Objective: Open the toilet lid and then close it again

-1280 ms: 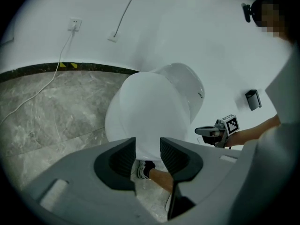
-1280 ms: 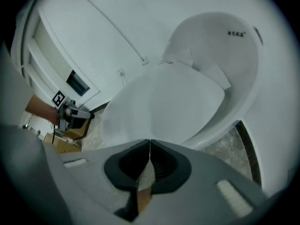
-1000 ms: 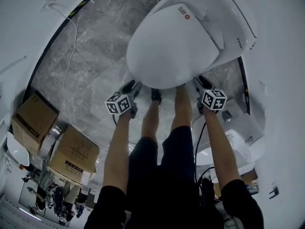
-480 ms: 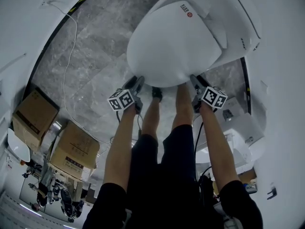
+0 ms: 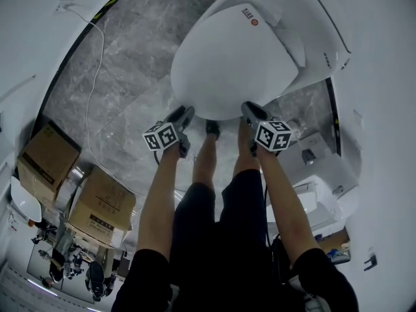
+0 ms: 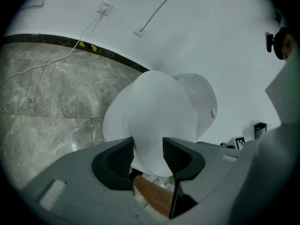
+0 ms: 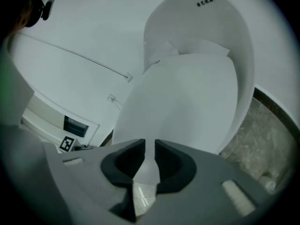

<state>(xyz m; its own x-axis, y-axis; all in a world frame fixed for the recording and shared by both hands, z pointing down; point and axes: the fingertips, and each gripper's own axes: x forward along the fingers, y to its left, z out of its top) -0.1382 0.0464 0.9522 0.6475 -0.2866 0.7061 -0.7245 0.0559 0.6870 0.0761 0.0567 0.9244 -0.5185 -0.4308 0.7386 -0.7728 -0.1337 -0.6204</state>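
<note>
The glossy white, egg-shaped toilet lid [image 5: 234, 57] lies shut above the grey veined marble floor [image 5: 117, 64], with the left gripper [image 5: 184, 114] spread wide at its rounded front rim, while the right gripper [image 5: 250, 109] is closing to a thin slit there, white lid showing through the gap.

The toilet lid [image 5: 234, 57] is white, glossy and oval, lying shut. Its front edge sits just beyond the left claw [image 6: 147, 149].
</note>
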